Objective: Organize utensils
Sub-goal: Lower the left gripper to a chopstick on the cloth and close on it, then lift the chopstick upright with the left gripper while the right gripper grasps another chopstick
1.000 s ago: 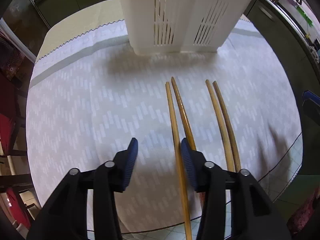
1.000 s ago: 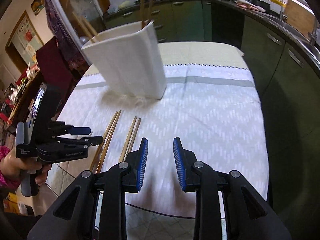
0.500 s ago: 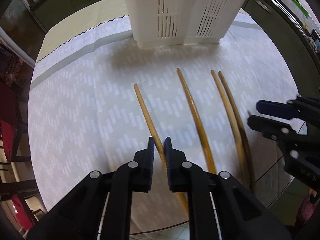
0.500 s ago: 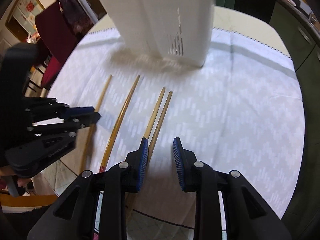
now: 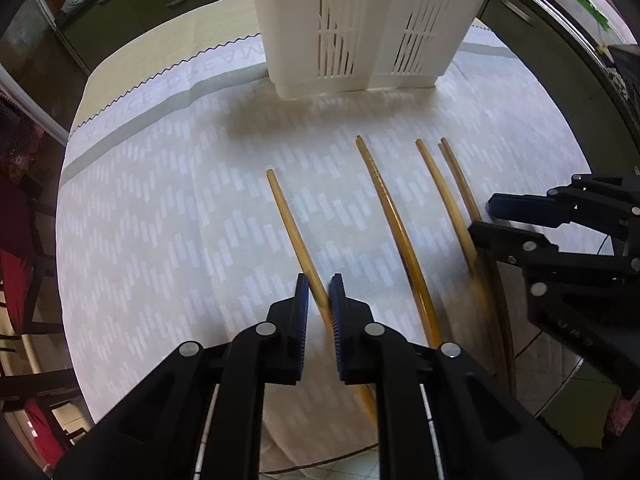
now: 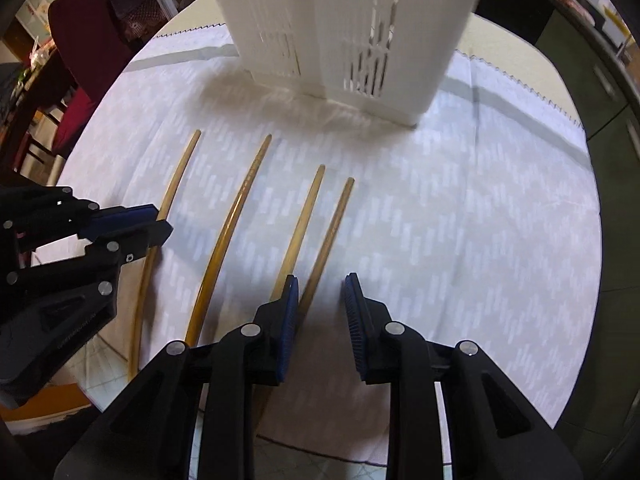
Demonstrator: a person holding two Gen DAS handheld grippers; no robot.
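Your left gripper [image 5: 319, 300] has its jaws pinched on the leftmost chopstick [image 5: 294, 236], and your right gripper [image 6: 322, 304] holds its jaws spread around the rightmost chopstick [image 6: 326, 240]. All four chopsticks lie on the cloth-covered counter [image 5: 160, 220], near the white utensil holder [image 5: 360, 20] at the far side, so none of these is put away yet.

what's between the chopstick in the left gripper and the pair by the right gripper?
One lone chopstick lies on the tablecloth between them, apart from both; clearest in the left wrist view.

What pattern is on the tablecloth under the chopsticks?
Pale tablecloth with rows of small white dashes in zigzags; clearest in the left wrist view.
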